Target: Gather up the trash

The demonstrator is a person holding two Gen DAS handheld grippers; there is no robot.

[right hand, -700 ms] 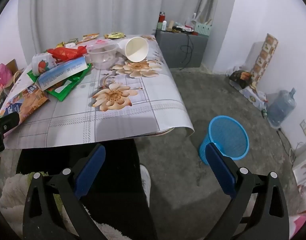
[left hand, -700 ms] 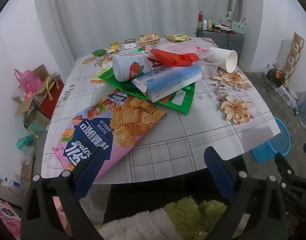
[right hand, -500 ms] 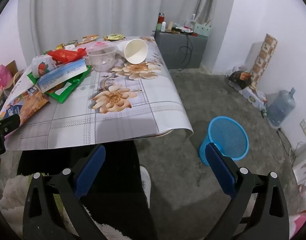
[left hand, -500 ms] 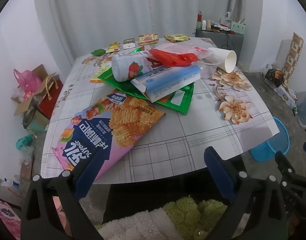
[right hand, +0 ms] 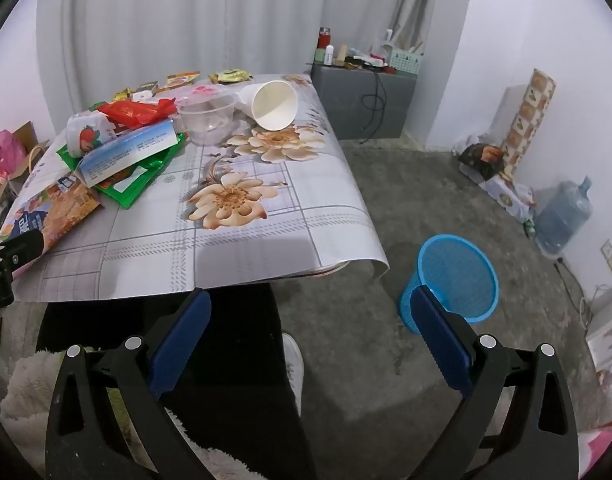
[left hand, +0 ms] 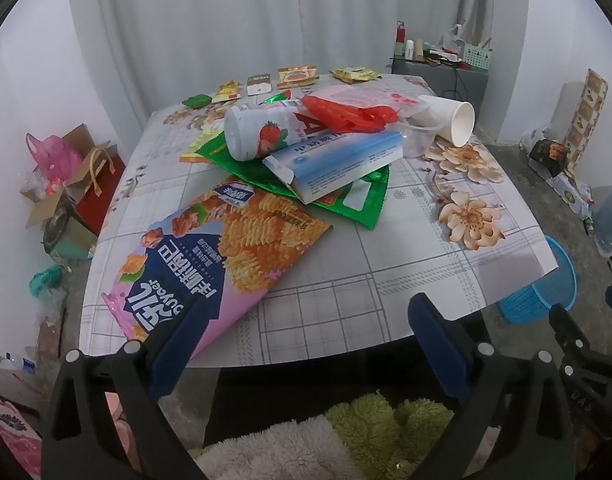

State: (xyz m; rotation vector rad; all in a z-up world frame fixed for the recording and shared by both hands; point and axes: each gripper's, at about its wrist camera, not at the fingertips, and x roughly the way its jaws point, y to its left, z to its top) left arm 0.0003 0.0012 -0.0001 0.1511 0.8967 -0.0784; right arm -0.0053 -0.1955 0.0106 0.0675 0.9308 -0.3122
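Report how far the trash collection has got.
Nothing looks done: the blue bin on the floor looks empty. Nothing is in hand: the left gripper and right gripper are both open and hold nothing. Everything is left: the chip bag, blue box, strawberry cup, red wrapper, paper cup and small packets lie on the table.

Trash lies heaped on the table. A large pink-and-orange chip bag (left hand: 222,256) lies flat at the 7 o'clock side. Behind it, a green wrapper (left hand: 361,204) carries a blue-white carton (left hand: 337,164), a strawberry-print cup (left hand: 262,132) on its side, and a red wrapper (left hand: 345,114). At 2 o'clock, a white paper cup (left hand: 453,120) lies tipped, touching a clear plastic container (left hand: 415,140). A blue mesh bin (right hand: 453,280) stands upright on the floor.
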